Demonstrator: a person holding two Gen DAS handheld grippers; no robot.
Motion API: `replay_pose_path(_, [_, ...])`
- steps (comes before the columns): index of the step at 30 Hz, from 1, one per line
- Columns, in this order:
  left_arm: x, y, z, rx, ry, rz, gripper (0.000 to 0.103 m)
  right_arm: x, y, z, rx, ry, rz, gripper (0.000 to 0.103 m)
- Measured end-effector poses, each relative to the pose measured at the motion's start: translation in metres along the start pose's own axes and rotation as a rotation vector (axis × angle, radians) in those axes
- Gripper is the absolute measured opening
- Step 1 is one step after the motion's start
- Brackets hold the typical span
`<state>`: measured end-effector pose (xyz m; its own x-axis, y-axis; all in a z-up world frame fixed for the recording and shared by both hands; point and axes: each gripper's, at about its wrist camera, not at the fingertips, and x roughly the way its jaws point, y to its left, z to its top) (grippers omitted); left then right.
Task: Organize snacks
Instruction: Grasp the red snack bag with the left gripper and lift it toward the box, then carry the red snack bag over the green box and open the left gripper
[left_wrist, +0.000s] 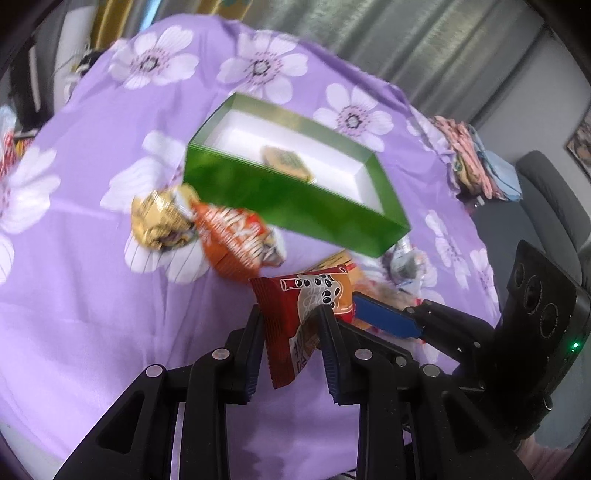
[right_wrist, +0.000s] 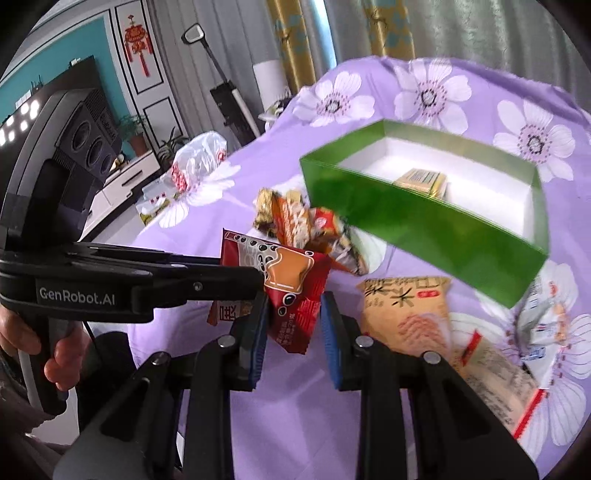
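A red bubble-tea snack packet (left_wrist: 295, 325) hangs above the purple flowered cloth. My left gripper (left_wrist: 291, 314) is shut on its middle. The same packet (right_wrist: 295, 314) sits between the pads of my right gripper (right_wrist: 295, 299), which press on its lower part. The left gripper (right_wrist: 258, 280) comes in from the left there, across the packet's left side. A blue pad of the right gripper's fingers (left_wrist: 388, 321) touches the packet's right edge. Behind stands an open green box (left_wrist: 295, 206) (right_wrist: 424, 229) with one yellow-green packet (left_wrist: 288, 162) (right_wrist: 421, 181) inside.
On the cloth lie a gold-wrapped snack (left_wrist: 159, 221), an orange packet (left_wrist: 232, 243) (right_wrist: 295, 221), a beige packet (right_wrist: 406, 310) and a white wrapper (right_wrist: 543, 321). A plastic bag (right_wrist: 199, 155) sits far left, folded cloths (left_wrist: 476, 158) far right. A hand (right_wrist: 62, 354) holds the left gripper's handle.
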<state>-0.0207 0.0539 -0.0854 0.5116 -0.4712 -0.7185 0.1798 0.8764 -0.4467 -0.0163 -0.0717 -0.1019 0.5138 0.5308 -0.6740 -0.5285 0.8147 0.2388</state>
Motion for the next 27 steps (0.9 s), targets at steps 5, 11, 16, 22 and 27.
replay_pose_path(5, [-0.005,-0.019,0.013,0.057,-0.034,-0.004,0.028,-0.017,-0.008,0.007,0.012,-0.051,-0.014,0.027])
replay_pose_path(11, [-0.007,-0.039,0.029,0.111,-0.068,-0.013,0.028,-0.033,-0.018,0.018,0.017,-0.108,-0.047,0.028])
replay_pose_path(16, [-0.004,-0.052,0.045,0.151,-0.086,-0.023,0.029,-0.045,-0.029,0.028,0.023,-0.150,-0.076,0.028])
replay_pose_path(22, [0.005,-0.063,0.064,0.185,-0.107,-0.033,0.029,-0.048,-0.044,0.040,0.030,-0.186,-0.105,0.028])
replay_pose_path(27, [0.018,-0.069,0.082,0.203,-0.107,-0.042,0.029,-0.049,-0.060,0.048,0.039,-0.203,-0.123,0.028])
